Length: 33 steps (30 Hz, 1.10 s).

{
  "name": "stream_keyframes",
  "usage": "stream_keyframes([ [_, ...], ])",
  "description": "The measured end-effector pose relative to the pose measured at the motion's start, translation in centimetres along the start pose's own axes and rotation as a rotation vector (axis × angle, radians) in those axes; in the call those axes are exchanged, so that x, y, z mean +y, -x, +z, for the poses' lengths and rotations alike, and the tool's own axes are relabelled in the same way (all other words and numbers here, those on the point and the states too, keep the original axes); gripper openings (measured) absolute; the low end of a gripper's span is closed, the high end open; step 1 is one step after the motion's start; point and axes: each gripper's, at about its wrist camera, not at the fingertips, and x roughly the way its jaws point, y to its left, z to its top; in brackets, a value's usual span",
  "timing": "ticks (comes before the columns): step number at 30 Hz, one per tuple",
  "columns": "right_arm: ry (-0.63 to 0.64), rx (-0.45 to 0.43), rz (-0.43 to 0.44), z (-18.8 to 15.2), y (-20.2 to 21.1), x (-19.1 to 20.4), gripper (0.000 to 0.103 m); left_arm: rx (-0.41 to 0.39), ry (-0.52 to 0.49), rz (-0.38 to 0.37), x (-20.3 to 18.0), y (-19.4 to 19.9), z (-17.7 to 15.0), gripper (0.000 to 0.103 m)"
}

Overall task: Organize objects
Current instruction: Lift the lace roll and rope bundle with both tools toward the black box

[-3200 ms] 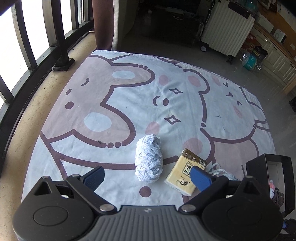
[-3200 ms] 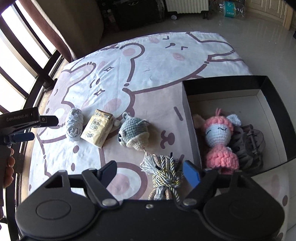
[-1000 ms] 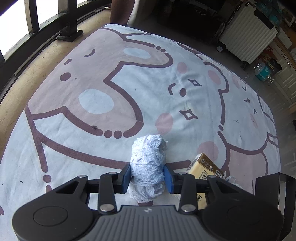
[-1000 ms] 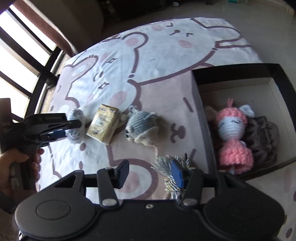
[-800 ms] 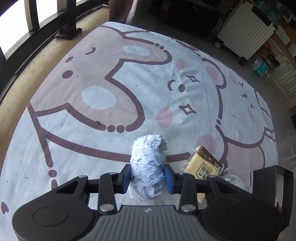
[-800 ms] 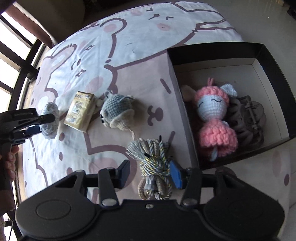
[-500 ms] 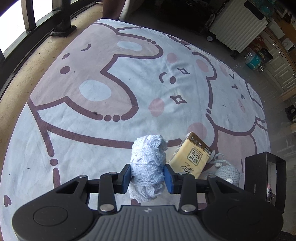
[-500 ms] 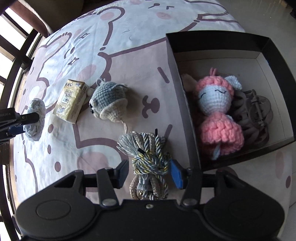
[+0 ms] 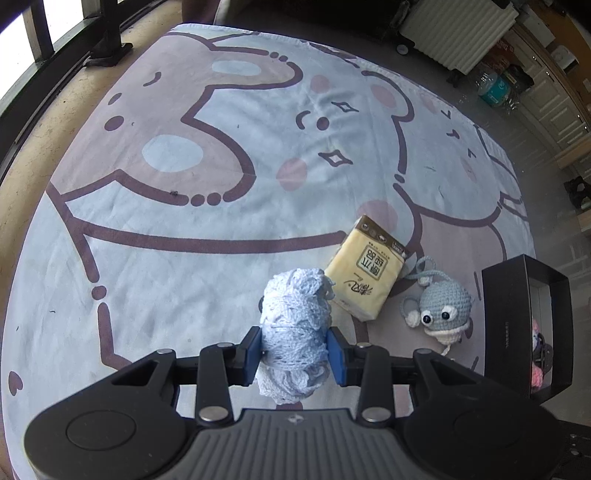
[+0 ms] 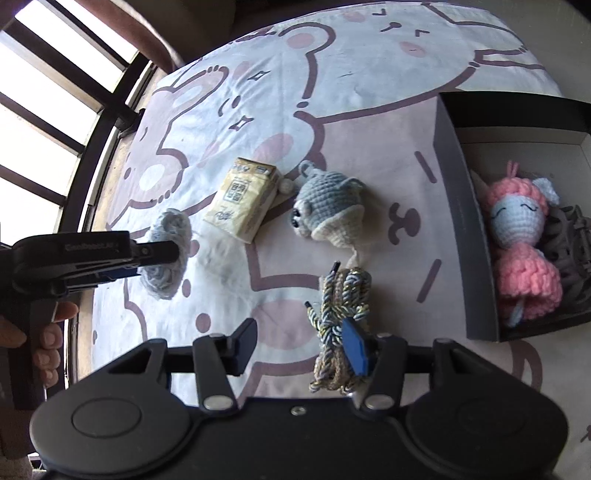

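Note:
My left gripper [image 9: 294, 354] is shut on a pale blue yarn bundle [image 9: 293, 325] and holds it above the cartoon blanket [image 9: 184, 206]; the bundle also shows in the right wrist view [image 10: 168, 254]. A yellow tissue pack [image 9: 367, 266] and a grey crochet toy [image 9: 443, 308] lie just right of it. My right gripper [image 10: 301, 347] is open, low over the blanket, with a braided cord bundle [image 10: 340, 321] at its right finger. A black box [image 10: 454, 221] on the right holds a pink crochet doll [image 10: 521, 243] and a dark object [image 10: 570, 251].
A black window railing [image 9: 44, 74] runs along the blanket's left side. A white suitcase [image 9: 458, 29], a water bottle [image 9: 496, 88] and cabinets stand beyond the far edge. Bare floor lies to the right of the blanket.
My left gripper closed on the blue yarn and lifted it rightward, toward the tissue pack. My right gripper shifted so the cord bundle now sits at its right finger rather than between the fingers.

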Motion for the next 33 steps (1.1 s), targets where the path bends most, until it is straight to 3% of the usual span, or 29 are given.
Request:
stream_keyframes([
  [8, 0.028, 0.016, 0.036, 0.0, 0.1, 1.9, 0.052, 0.041, -0.04, 0.011, -0.5, -0.9, -0.9, 0.039],
  [11, 0.016, -0.019, 0.022, 0.1, 1.0, 1.5, 0.051, 0.042, -0.059, 0.004, -0.9, -0.9, -1.1, 0.039],
  [15, -0.03, -0.082, -0.09, 0.6, 2.5, 0.0, 0.051, 0.05, -0.074, 0.005, -1.2, -1.1, -1.2, 0.039],
  [22, -0.08, -0.015, -0.206, -0.1, 0.9, -3.3, 0.051, 0.086, -0.103, -0.006, -2.3, -1.6, -1.8, 0.039],
  [33, -0.163, 0.033, -0.109, -0.1, -2.0, -6.7, 0.053, 0.128, -0.114, -0.008, -2.7, -2.7, -2.3, 0.039],
])
